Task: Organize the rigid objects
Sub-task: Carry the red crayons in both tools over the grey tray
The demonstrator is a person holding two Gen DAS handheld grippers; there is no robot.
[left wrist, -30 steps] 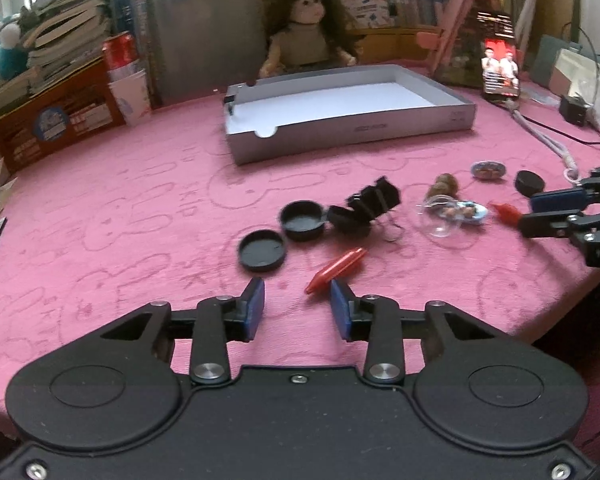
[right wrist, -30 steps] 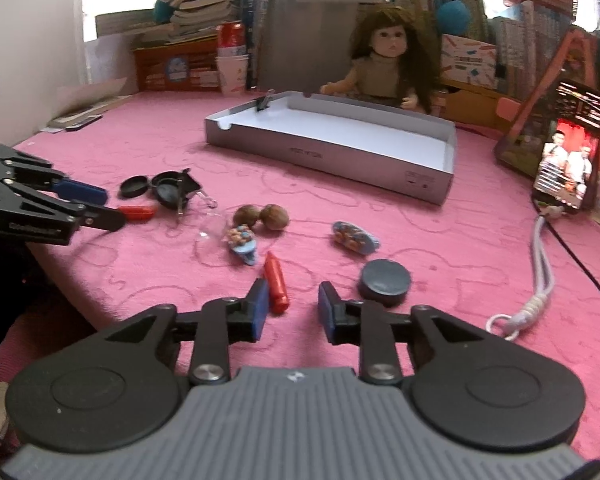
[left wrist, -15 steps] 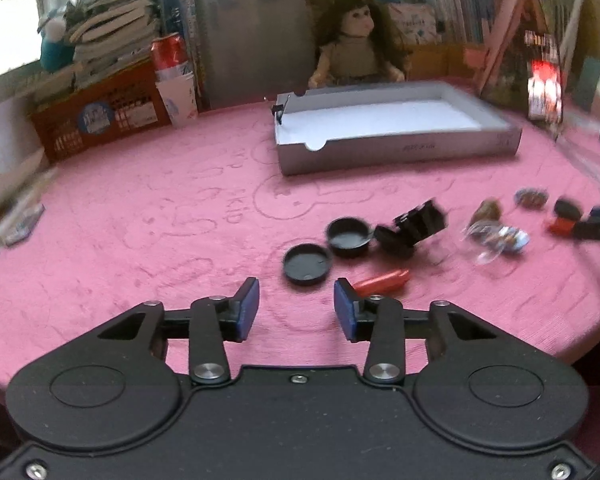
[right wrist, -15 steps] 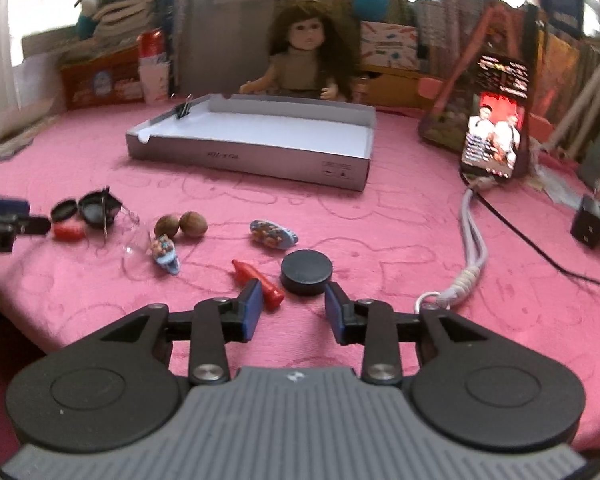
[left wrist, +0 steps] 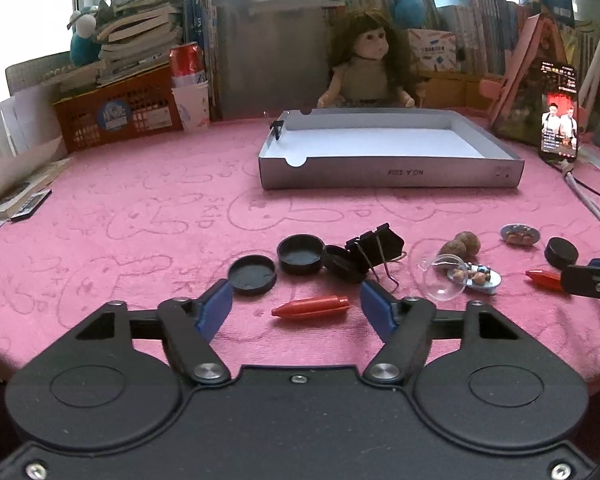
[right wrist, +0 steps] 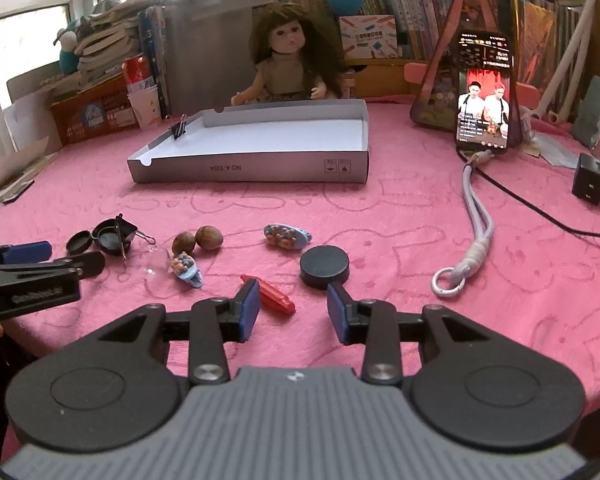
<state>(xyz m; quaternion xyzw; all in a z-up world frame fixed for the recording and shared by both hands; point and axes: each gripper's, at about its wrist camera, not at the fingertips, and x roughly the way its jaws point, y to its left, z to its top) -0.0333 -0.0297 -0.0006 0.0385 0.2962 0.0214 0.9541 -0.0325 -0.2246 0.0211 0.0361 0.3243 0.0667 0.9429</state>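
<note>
Left wrist view: the left tool [left wrist: 296,306] hangs released over the pink surface [left wrist: 120,216], its blue pads spread wide with a red crayon-like stick [left wrist: 311,306] lying crosswise in the gap, touching neither pad. Just past the left pad sits a flat black lid [left wrist: 252,274]; beyond it stand a black cap [left wrist: 301,254] with its hollow up, and a second cap [left wrist: 342,262] leaning against a black binder clip [left wrist: 376,246]. Ahead of the right pad lie a clear plastic dome [left wrist: 444,278], a small blue figurine [left wrist: 478,276] and two walnuts [left wrist: 462,245]. Far ahead rests the open grey cardboard tray [left wrist: 388,172], a small clip on its left wall, and behind it sits a doll [left wrist: 370,68].

Right wrist view: the right tool [right wrist: 293,312] is likewise released, gripping nothing. A second red stick [right wrist: 270,295] lies slantwise just ahead of its left pad, partly hidden by it, so I cannot tell whether they touch. A black puck-shaped lid [right wrist: 325,266] sits just beyond the right pad. This view alone shows clearly a decorated blue oval trinket [right wrist: 287,236] further ahead, a grey lanyard [right wrist: 470,240] off to the right, and a lit phone [right wrist: 485,92] propped upright far right. The left tool enters at the left edge.
</note>
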